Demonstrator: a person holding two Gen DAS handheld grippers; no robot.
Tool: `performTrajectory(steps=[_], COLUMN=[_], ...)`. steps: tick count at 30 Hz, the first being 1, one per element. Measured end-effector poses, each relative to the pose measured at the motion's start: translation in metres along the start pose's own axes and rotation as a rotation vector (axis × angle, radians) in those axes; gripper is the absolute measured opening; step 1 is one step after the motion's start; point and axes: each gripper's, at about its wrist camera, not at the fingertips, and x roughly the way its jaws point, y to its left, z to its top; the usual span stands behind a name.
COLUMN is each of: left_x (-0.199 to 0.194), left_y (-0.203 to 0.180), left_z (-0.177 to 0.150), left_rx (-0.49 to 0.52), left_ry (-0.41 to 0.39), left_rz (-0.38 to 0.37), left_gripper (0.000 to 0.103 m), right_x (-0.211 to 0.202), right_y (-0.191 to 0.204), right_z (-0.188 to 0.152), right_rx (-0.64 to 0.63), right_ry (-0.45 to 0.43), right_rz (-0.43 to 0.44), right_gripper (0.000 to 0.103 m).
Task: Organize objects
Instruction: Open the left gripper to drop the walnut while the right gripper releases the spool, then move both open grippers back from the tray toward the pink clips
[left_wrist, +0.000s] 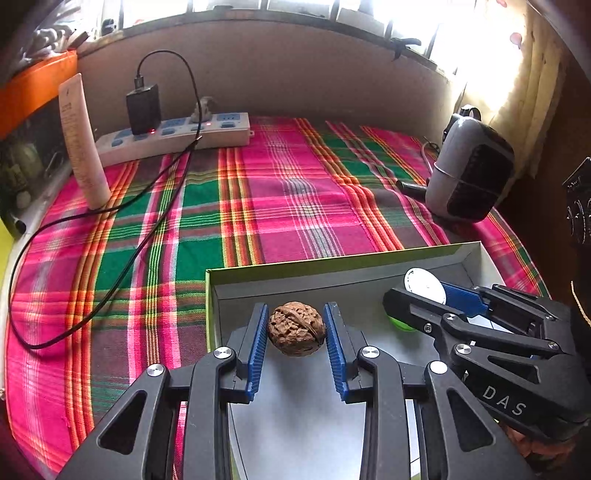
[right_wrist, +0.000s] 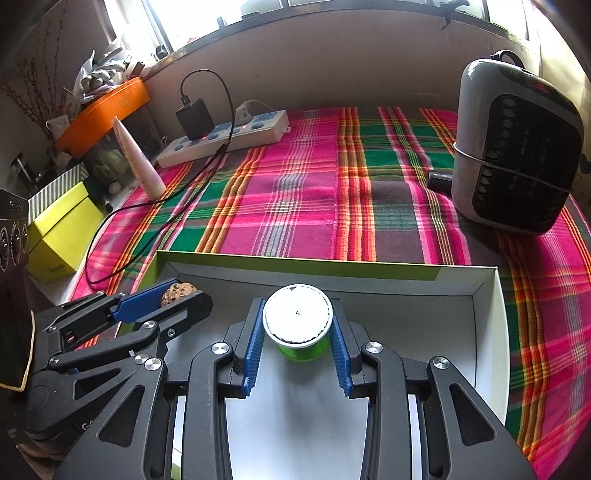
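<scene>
Over the box: you held both grippers above a shallow white box (right_wrist: 487, 332) with a green outer edge, which lay on a pink, green and orange plaid cloth (right_wrist: 295, 206).
Left gripper: your left gripper (left_wrist: 296, 328) pointed steeply down, its blue ribbed pads closed against the two sides of a brown, wrinkled walnut (left_wrist: 296, 328). The jaws stood part-way open, only as wide as the nut.
Right gripper: your right gripper (right_wrist: 297, 334) gripped a small green spool with a round white top (right_wrist: 297, 314), one blue pad on each side. Its jaws were also part-way open, about the width of the spool.
Where the objects were: the walnut hung over the left part of the box, the spool over the middle. Whether either one touched the box floor, the views did not settle.
Step in hand: it looked like you were placing both items into the box together.
Next move: you probably needed to lower each item until it rested on the floor, then open the jaws gently, since the walnut could roll and the spool could tip.
Surroundings: a white power strip (left_wrist: 177, 136) with a black charger, a pale tube (left_wrist: 83, 144) and a small grey fan heater (right_wrist: 517, 147) stood well apart from the box.
</scene>
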Motion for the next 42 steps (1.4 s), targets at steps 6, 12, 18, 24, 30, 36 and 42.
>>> performTrajectory(steps=[6,12,18,24,30,36,42], left_x=[-0.001,-0.003,-0.008,-0.016,-0.028,-0.041,-0.054], left_y=[0.0,0.0,0.001,0.0,-0.001,-0.002,-0.007], left_z=[0.001,0.0,-0.002,-0.005,-0.011,-0.018,-0.027], left_rx=[0.002,0.0,-0.007,-0.01,-0.017,-0.022,-0.018], left_ry=[0.002,-0.002,-0.004,-0.01,-0.018,-0.033,-0.049], left_rz=[0.003,0.009,0.017,0.02,0.019,0.018,0.02], left_gripper=[0.029,0.032,0.034,0.036,0.038,0.039,0.04], right_x=[-0.002,-0.002,-0.007,-0.013,-0.02,-0.03,-0.041], right_y=[0.001,0.002,-0.001,-0.001,0.001,0.001,0.002], right_z=[0.0,-0.002,-0.002,-0.004,-0.01,-0.017,-0.025], right_rx=[0.0,0.008,0.022,0.03,0.03,0.031,0.035], right_ry=[-0.006,-0.01,-0.021,-0.027,-0.032,-0.042,-0.06], right_rz=[0.007,0.008,0.004,0.0,0.005,0.003,0.004], right_gripper=[0.035,0.035,0.044,0.044,0.044,0.044,0.044])
